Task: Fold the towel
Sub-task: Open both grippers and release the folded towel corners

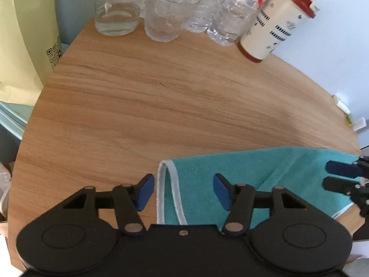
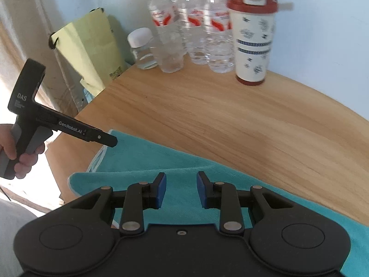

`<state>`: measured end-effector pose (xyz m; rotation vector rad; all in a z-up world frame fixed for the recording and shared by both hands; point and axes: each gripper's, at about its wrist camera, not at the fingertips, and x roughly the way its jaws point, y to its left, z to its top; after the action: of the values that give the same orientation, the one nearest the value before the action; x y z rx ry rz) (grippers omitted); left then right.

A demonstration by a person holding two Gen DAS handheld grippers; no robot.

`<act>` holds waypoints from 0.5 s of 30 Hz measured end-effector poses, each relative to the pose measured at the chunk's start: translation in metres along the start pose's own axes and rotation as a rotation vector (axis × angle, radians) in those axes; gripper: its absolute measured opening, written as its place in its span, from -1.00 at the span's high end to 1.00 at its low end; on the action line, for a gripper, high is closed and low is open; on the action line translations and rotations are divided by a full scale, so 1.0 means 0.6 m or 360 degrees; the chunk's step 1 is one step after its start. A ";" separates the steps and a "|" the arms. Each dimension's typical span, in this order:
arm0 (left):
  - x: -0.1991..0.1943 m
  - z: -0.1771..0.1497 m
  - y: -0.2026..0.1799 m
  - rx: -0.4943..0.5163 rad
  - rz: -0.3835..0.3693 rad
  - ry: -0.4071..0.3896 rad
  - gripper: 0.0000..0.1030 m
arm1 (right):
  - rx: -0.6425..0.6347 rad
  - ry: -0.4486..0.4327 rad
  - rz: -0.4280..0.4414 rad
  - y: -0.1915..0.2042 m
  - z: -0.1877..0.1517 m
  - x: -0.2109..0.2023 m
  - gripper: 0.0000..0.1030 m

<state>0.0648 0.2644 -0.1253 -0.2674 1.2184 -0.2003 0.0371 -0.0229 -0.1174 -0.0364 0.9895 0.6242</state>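
Two hand-held grippers work over a teal terry towel with a pale piped hem that lies on the near part of a round wood-grain desk. The left hand-held gripper has its blue-padded jaws spread wide, straddling a folded-over corner of the towel where the pale hem loops back on itself; neither pad touches the cloth. From the right wrist view, the right hand-held gripper is also open, with a clear gap between its blue pads, and it sits above the towel without pinching it. In that same view the left hand-held gripper's black body reaches in from the left, held by a bare hand, its tip over the towel's far left corner. In the left wrist view the right hand-held gripper's fingers enter from the right edge over the towel.

Along the far rim of the desk stand a small clear jar with a white lid, a clear ribbed tumbler, several clear plastic water bottles with red labels, and a cream printed cup with a red lid and base. A pale yellow-green paper bag stands beside the desk on the left.
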 end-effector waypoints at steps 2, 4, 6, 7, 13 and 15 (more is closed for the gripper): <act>0.005 0.002 0.002 -0.0007 -0.0021 0.0016 0.27 | 0.0005 0.0003 -0.0004 0.011 -0.003 0.002 0.36; 0.011 0.004 0.005 -0.0011 -0.0040 0.0029 0.30 | 0.0010 0.0006 -0.0007 0.022 -0.006 0.005 0.36; 0.011 0.005 0.008 -0.0015 -0.0064 0.0014 0.41 | -0.0003 0.0018 -0.0020 0.034 -0.010 0.007 0.36; 0.013 0.008 0.013 -0.0031 -0.0090 0.0017 0.41 | -0.0013 0.0021 -0.0027 0.038 -0.012 0.007 0.36; 0.023 0.014 0.031 -0.0065 -0.0112 -0.0017 0.86 | -0.0013 0.0001 0.0005 0.050 -0.017 0.015 0.36; 0.022 0.016 0.031 -0.0053 -0.0112 -0.0041 0.89 | -0.0015 0.0023 0.0022 0.053 -0.010 0.029 0.36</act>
<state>0.0782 0.2793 -0.1397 -0.3411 1.1883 -0.2369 0.0233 0.0097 -0.1270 -0.0426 1.0017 0.6420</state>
